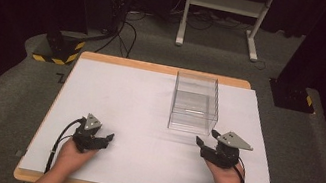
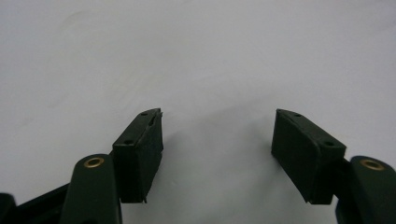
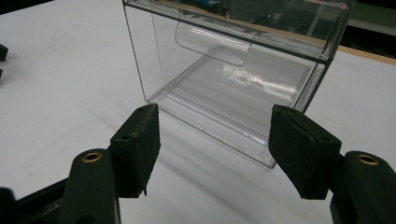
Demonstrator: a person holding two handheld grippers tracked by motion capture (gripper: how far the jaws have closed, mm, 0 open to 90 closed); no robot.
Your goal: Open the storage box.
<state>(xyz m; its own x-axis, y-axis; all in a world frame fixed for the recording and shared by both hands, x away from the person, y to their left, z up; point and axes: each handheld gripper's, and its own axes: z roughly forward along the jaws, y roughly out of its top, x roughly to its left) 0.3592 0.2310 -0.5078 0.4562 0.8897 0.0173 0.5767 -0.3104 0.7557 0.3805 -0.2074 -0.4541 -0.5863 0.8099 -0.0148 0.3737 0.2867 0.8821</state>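
Now we bring the right gripper (image 1: 207, 137), fingers spread wide and empty, squarely at the clear box (image 1: 194, 103) just ahead at the desk's (image 1: 120, 94) far right; go slowly and centre on its handle (image 3: 212, 43). Our left gripper (image 1: 103, 138) rests open.

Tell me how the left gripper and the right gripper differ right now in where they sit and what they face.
The right gripper sits just in front of the clear plastic box, jaws aimed at its near face; the left gripper sits well away from the box. Between its jaws, the right gripper view shows the box; the left gripper view shows bare white table cover. Both are open, holding nothing, near the table's front edge.
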